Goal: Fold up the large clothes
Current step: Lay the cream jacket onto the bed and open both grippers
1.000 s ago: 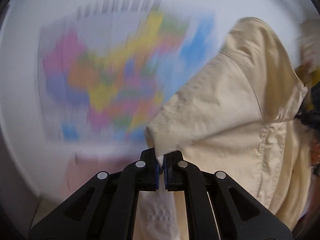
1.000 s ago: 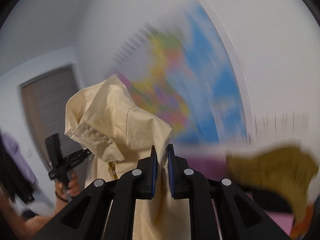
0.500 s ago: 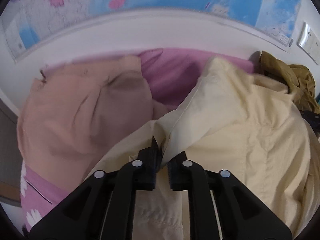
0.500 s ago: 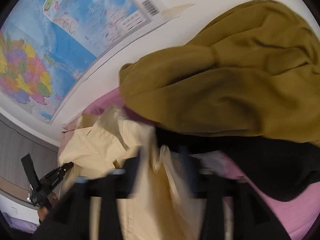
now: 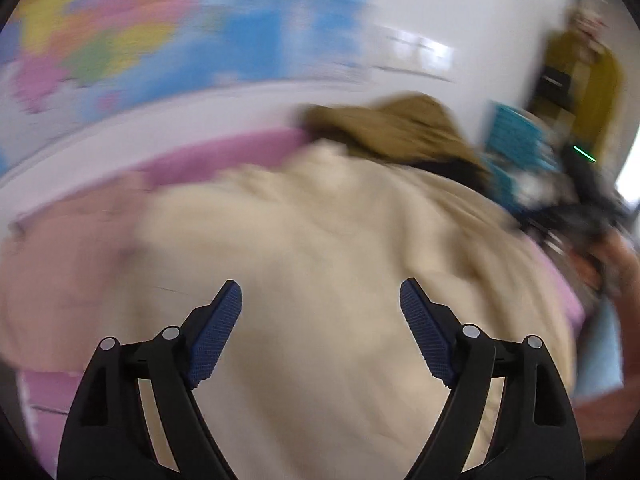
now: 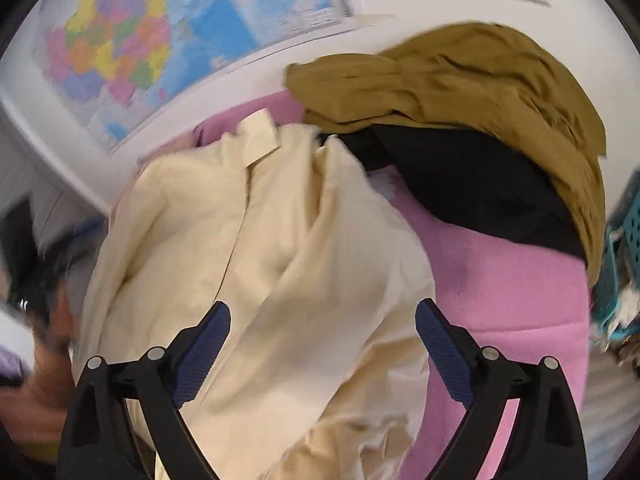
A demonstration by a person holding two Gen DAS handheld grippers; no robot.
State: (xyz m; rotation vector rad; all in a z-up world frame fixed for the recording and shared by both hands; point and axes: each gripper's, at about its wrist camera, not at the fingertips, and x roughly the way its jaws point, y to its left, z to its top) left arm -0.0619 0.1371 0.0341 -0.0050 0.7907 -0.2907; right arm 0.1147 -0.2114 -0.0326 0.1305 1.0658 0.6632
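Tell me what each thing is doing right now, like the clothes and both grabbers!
Left gripper: open, holding nothing, above the cream garment.
Right gripper: open, holding nothing.
Cream cotton jacket: lying rumpled on the pink sheet, not yet folded, collar towards the wall.
Olive-brown garment: crumpled in a heap, resting on the black one.
Black garment: bunched beneath the olive heap.
Pink bed sheet: spread under the clothes.
Colourful wall map: flat on the wall.

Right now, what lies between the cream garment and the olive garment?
In the right wrist view, a black garment lies between the cream garment and the olive garment, partly under the olive one, on the pink sheet.
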